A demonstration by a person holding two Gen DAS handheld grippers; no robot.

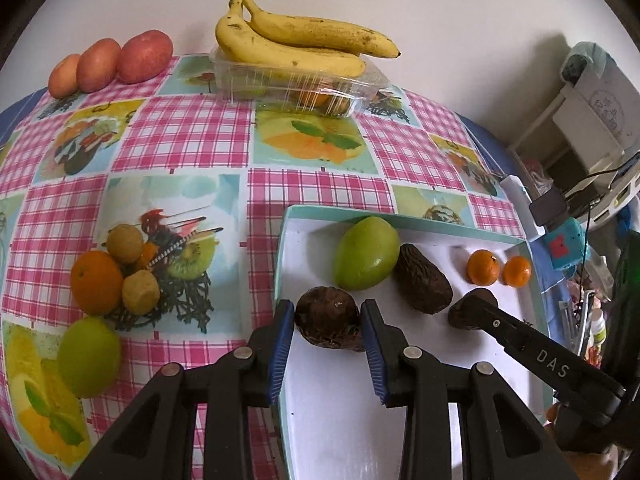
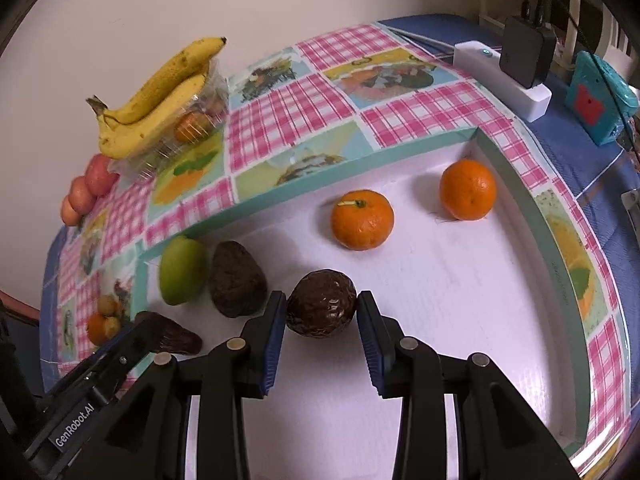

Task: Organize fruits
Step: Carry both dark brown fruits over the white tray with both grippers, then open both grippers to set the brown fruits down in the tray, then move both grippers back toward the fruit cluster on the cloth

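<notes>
A shallow white tray with a teal rim (image 1: 400,222) (image 2: 328,184) holds a green mango (image 1: 366,252) (image 2: 181,270), three dark avocados and two tangerines (image 2: 362,219) (image 2: 467,189). My left gripper (image 1: 328,316) is shut on one avocado (image 1: 328,318) at the tray's left edge. My right gripper (image 2: 322,308) is shut on another avocado (image 2: 322,308) over the tray's middle; it also shows in the left wrist view (image 1: 474,308). The third avocado (image 1: 422,284) (image 2: 238,284) lies beside the mango.
On the checked tablecloth left of the tray lie an orange (image 1: 96,282), two small brown fruits (image 1: 126,242) and a green fruit (image 1: 89,356). Bananas (image 1: 296,46) sit on a clear plastic box (image 1: 296,84) at the back, red apples (image 1: 110,62) far left. A charger (image 2: 508,76) sits right.
</notes>
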